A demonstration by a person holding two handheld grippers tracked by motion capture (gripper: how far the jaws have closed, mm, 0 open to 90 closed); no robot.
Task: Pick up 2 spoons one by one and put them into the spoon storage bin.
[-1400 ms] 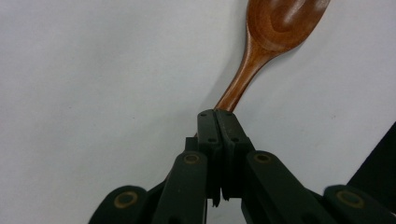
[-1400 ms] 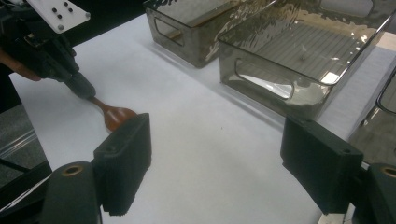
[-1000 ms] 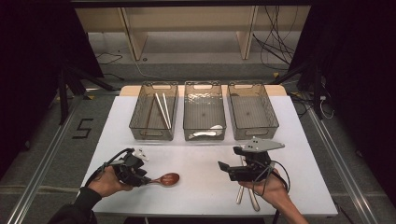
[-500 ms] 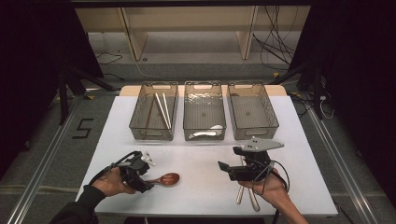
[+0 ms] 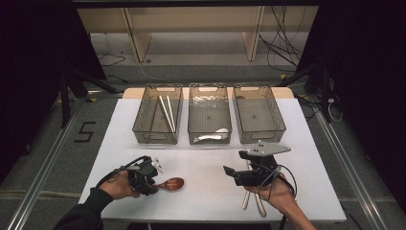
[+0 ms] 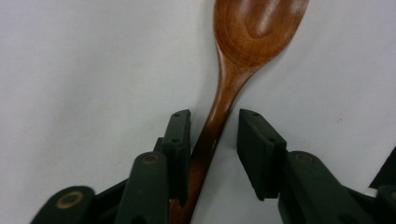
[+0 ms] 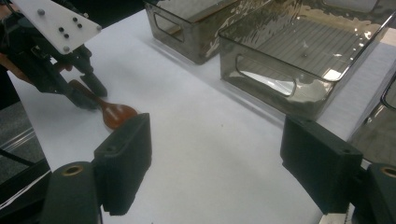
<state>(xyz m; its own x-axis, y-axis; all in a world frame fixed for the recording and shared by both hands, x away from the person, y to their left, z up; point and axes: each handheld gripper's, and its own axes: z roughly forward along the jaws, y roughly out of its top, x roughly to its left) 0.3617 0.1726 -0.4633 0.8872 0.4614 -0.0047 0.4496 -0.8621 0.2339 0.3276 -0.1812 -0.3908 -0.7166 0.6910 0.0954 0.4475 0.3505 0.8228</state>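
Left gripper view: left gripper (image 6: 215, 135) jaws closing around wooden spoon (image 6: 243, 46) handle; right gripper (image 7: 215, 163) jaws gape empty above tabletop (image 7: 196, 140).

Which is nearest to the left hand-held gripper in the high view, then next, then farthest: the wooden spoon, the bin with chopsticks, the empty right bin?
1. Wooden spoon: between the left hand-held gripper's jaws, front left of the table.
2. Bin with chopsticks: left of the row, behind it.
3. Empty right bin: far right of the row.
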